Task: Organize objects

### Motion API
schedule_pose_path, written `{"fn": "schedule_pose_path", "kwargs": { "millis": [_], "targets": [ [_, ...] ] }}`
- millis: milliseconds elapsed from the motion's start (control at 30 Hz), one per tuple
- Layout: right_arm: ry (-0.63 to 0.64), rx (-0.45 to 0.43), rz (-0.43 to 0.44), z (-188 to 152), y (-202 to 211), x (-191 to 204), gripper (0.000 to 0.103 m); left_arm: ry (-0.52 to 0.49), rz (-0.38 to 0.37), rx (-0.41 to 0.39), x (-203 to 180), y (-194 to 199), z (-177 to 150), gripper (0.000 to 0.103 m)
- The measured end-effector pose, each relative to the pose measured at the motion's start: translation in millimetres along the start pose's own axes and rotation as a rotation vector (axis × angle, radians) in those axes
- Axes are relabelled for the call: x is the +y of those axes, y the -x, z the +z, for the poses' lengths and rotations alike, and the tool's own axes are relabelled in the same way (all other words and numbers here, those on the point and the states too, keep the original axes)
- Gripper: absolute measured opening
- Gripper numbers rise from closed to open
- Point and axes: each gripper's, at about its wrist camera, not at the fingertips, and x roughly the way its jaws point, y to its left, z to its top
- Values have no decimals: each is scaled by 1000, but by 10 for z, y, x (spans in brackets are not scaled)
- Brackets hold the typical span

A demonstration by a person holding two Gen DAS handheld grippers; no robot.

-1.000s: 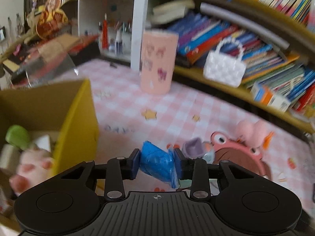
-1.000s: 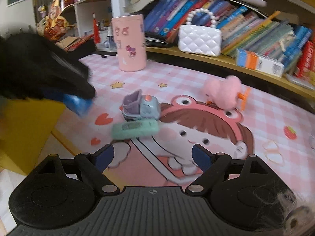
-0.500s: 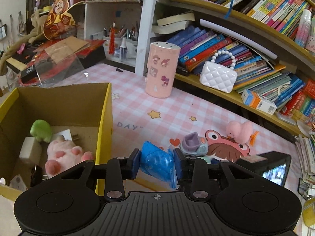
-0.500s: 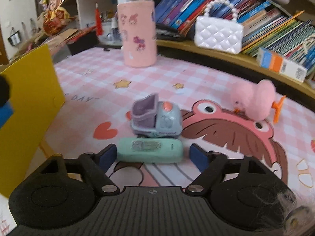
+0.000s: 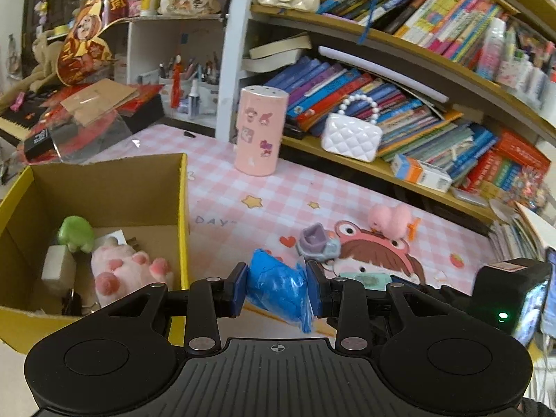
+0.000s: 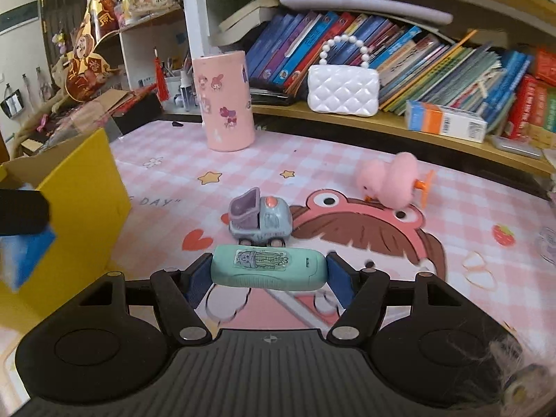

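Note:
My left gripper (image 5: 276, 283) is shut on a crumpled blue packet (image 5: 274, 292), held above the mat just right of the yellow cardboard box (image 5: 183, 208). Inside the box lie a pink plush (image 5: 121, 271) and a green toy (image 5: 74, 232). My right gripper (image 6: 269, 274) is shut on a mint-green case (image 6: 269, 267) lying crosswise, with both pads pressed against its ends. Just beyond it stands a grey and purple toy truck (image 6: 259, 219). A pink plush duck (image 6: 392, 180) sits farther right. At the left edge of the right wrist view, the left gripper's tip (image 6: 21, 213) and the blue packet (image 6: 24, 257) show.
A tall pink canister (image 6: 226, 100) stands at the back of the pink checked mat (image 6: 312, 160). A white quilted purse (image 6: 342, 88) and rows of books fill the low shelf behind. Clutter and a clear plastic sheet (image 5: 87, 132) lie at the far left.
My right gripper moved forward around the mint-green case and shut on its ends. My left gripper, still holding the blue packet, rose and drew back, so the box's inside now shows.

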Motion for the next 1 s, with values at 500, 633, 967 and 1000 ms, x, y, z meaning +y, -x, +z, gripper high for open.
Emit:
{"fn": "schedule_pose_path", "kwargs": {
  "millis": [500, 633, 967, 1000],
  "targets": [
    [-28, 79, -46, -495, 1110, 572, 67, -58, -79, -23, 424, 728, -485, 34],
    [-5, 99, -48, -666, 1314, 846, 67, -39, -53, 9, 676, 901, -690, 34],
    [1, 160, 17, -1048, 1585, 1497, 67, 28, 32, 16, 1253, 1314, -1019, 33],
    [-1, 171, 29, -1072, 1580, 1556, 67, 31, 42, 15, 1299, 1354, -1040, 33]
  ]
}}
